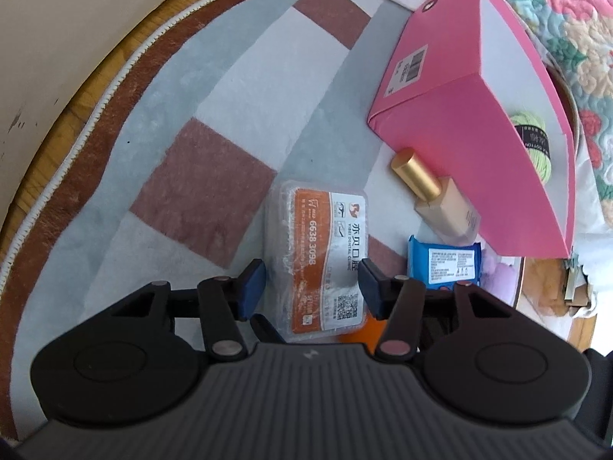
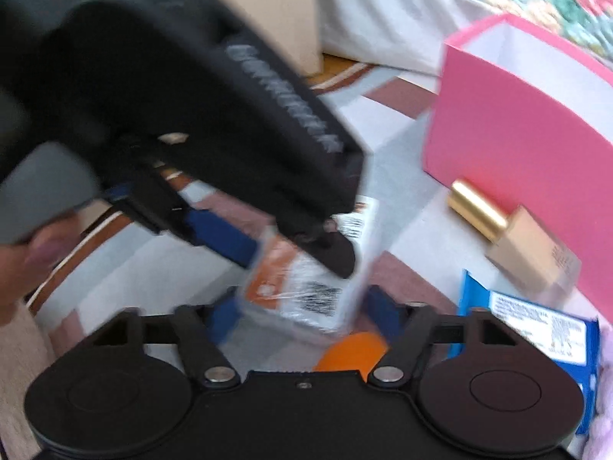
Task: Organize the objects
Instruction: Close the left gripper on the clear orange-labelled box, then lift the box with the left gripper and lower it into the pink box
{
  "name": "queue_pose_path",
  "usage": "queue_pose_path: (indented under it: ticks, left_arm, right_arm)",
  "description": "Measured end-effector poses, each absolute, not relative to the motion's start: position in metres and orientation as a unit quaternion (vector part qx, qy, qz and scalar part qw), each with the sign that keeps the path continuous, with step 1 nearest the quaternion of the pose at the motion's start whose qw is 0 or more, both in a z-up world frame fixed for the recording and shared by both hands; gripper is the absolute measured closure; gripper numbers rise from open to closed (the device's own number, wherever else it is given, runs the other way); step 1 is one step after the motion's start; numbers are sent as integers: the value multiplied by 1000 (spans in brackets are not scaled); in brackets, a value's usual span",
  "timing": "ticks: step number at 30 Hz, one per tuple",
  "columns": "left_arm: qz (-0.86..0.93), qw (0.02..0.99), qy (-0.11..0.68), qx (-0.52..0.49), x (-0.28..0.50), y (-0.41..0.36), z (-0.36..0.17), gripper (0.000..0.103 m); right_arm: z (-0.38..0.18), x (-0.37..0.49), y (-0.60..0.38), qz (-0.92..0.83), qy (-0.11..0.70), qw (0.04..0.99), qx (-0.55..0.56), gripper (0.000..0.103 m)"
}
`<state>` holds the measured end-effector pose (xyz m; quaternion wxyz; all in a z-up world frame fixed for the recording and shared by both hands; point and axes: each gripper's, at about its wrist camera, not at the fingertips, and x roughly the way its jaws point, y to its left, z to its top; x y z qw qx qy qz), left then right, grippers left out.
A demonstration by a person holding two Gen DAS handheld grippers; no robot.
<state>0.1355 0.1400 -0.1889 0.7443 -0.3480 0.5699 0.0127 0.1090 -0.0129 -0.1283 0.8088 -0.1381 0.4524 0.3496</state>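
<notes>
The left gripper (image 1: 309, 285) points down at a clear plastic case (image 1: 323, 257) with an orange and white label, which lies on a checked rug (image 1: 203, 191) of grey, white and brown squares. Its jaws straddle the near end of the case: the right blue pad (image 1: 369, 287) meets the case's edge, while the left pad (image 1: 251, 287) stands just beside the other edge, so whether the case is truly clamped cannot be told. In the right wrist view, which is blurred, the right gripper (image 2: 302, 316) has its jaws apart on either side of the same case (image 2: 306, 287), with no clear contact visible, and the left gripper (image 2: 291, 247) reaches in from the upper left, held by a hand (image 2: 27, 264). Beyond the case stands an open pink box (image 1: 479, 122) with white inner walls; a ball of green yarn (image 1: 534, 142) lies inside it. A bottle (image 1: 436, 195) with a gold cap lies on its side against the box's near wall. Just beside the bottle lies a blue packet (image 1: 446, 264) with a white label. Something orange (image 1: 362, 331) shows under the near end of the case, too hidden to identify. A flowered quilt (image 1: 574, 11) fills the upper right.
</notes>
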Motion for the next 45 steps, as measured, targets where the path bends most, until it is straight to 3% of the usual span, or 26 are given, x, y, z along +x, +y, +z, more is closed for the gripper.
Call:
queue_pose_path:
  ticks: [6, 12, 25, 34, 45]
  left_arm:
    - [3, 783, 539, -311, 127, 126, -172, 55]
    - [-13, 831, 477, -286, 92, 108, -130, 56]
    - [-84, 875, 417, -233, 64, 51, -37, 56]
    - [-136, 874, 415, -211, 122, 15, 8, 56]
    - [-154, 830, 495, -203, 238, -28, -30, 56]
  right_arm:
    - [-114, 102, -17, 337, 440, 822, -130, 32]
    - [-74, 75, -33, 346, 394, 844, -117, 32]
    - [13, 41, -92, 330, 325, 882, -87, 33]
    - [16, 122, -155, 271, 304, 912, -49, 33]
    - [-18, 225, -196, 213, 395, 893, 16, 34]
